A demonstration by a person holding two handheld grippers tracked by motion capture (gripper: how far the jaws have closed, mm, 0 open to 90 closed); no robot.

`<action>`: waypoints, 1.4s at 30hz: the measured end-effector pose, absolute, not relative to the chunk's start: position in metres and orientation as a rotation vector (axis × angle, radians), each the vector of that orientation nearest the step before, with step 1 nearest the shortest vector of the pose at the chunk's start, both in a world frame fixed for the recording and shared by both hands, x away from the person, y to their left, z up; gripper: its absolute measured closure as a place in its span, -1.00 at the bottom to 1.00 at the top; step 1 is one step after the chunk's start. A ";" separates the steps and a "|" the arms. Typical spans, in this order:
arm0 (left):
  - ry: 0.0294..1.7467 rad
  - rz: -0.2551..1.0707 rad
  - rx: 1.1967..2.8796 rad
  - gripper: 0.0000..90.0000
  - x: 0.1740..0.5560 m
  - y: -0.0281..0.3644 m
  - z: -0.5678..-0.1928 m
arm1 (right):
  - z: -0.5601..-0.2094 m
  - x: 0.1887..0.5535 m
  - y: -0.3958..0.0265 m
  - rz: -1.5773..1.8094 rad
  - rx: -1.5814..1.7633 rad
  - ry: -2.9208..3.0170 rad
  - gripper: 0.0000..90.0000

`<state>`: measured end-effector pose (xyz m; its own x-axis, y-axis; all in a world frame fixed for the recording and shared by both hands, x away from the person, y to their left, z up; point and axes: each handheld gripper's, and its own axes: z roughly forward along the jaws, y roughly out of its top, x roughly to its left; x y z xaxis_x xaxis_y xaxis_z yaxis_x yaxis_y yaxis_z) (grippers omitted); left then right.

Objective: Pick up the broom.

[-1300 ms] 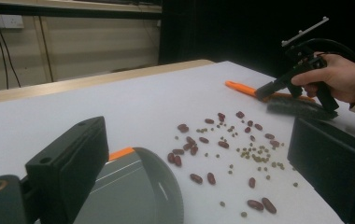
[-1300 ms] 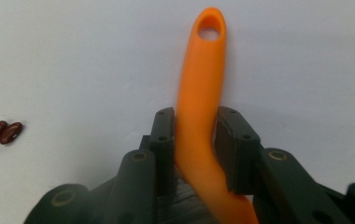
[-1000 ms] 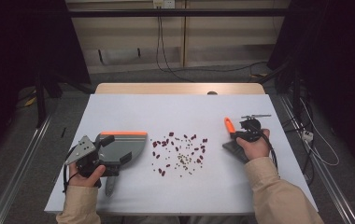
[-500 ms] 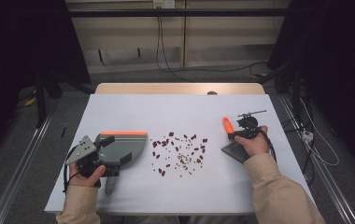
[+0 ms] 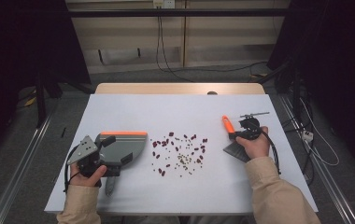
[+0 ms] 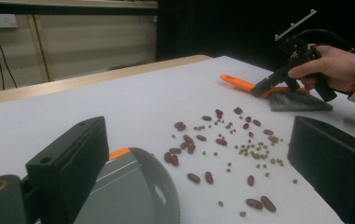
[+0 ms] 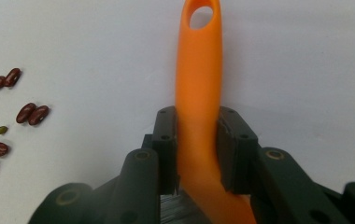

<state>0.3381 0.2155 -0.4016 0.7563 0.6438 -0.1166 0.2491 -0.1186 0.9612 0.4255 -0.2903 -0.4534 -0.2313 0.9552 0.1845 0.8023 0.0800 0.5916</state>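
Note:
An orange-handled brush (image 5: 227, 124) lies on the white table (image 5: 175, 107) at the right, its dark bristles toward the person. My right gripper (image 7: 198, 122) is shut on the brush handle (image 7: 199, 70); its jaws have just been closing with the handle between them. The right gripper (image 6: 265, 86) and the brush (image 6: 239, 83) also appear across the table in the left gripper view. A grey dustpan (image 5: 125, 145) with an orange edge lies at the left. My left gripper (image 5: 111, 154) rests over it, its jaws wide apart, the dustpan (image 6: 129, 186) low between them.
Red beans and small green ones (image 5: 180, 151) are scattered mid-table between dustpan and brush, also seen as beans (image 6: 222, 140) ahead of the left jaws and beans (image 7: 31, 114) left of the brush handle. The table's far half is bare. Cables hang beyond the right edge.

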 end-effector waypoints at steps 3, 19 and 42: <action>0.712 0.388 1.704 -0.88 0.339 0.214 -0.402 | -0.453 0.426 -0.288 0.861 1.765 2.113 0.59; 0.725 0.398 1.703 -0.88 0.338 0.219 -0.403 | -0.449 0.424 -0.285 0.829 1.677 2.149 0.59; 0.722 0.394 1.708 -0.88 0.337 0.217 -0.403 | -0.424 0.416 -0.286 1.011 1.589 2.085 0.66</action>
